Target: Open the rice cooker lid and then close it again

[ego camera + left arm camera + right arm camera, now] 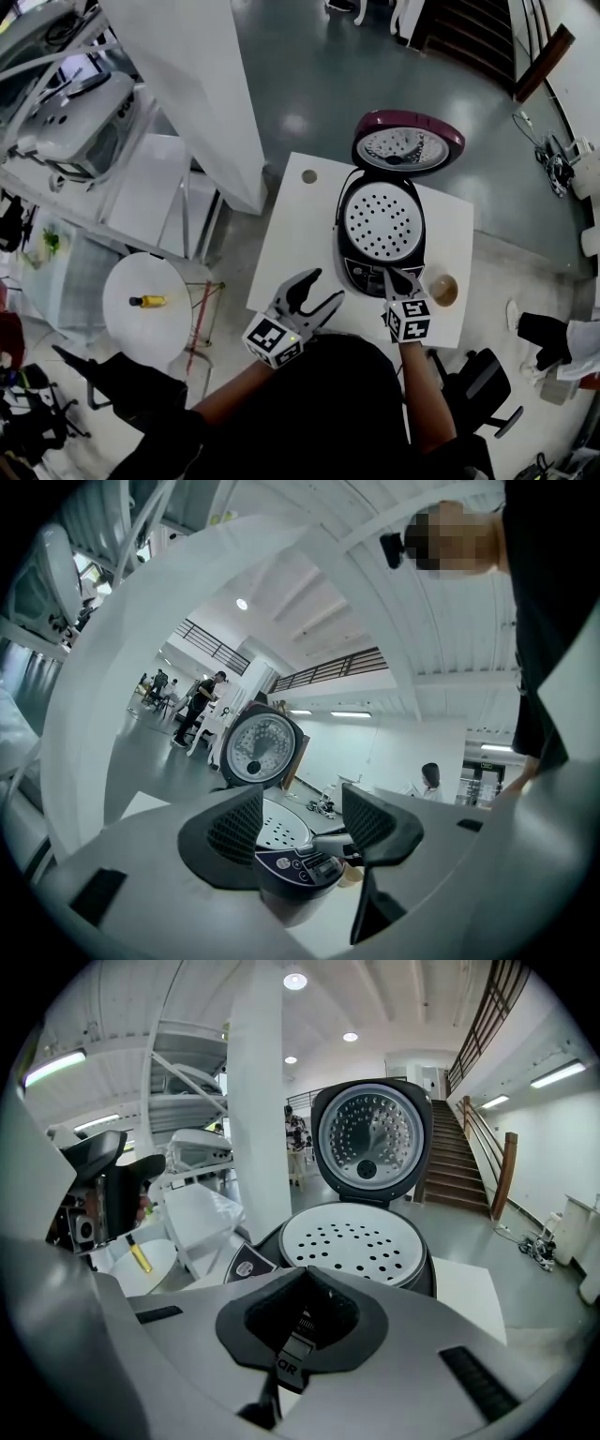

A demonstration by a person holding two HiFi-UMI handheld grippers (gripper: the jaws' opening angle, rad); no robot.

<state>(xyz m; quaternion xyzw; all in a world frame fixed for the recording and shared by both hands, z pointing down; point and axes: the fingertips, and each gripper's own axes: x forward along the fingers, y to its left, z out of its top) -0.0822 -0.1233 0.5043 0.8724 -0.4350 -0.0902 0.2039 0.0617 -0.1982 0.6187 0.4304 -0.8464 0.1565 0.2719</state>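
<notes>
Rice cooker (364, 274): stands on the white surface (291, 234), right of centre. Its lid (407, 142) is swung up and back on the hinge, fully open, and a white perforated tray (380, 220) shows in the body. Left tongs (322, 289): jaws apart, nothing between them, held over the surface just left of the cooker. Right tongs (395, 278): jaws closed together, empty, tips over the cooker's front panel; whether they touch it cannot be told. Cup (442, 289): on the surface at the cooker's front right.
</notes>
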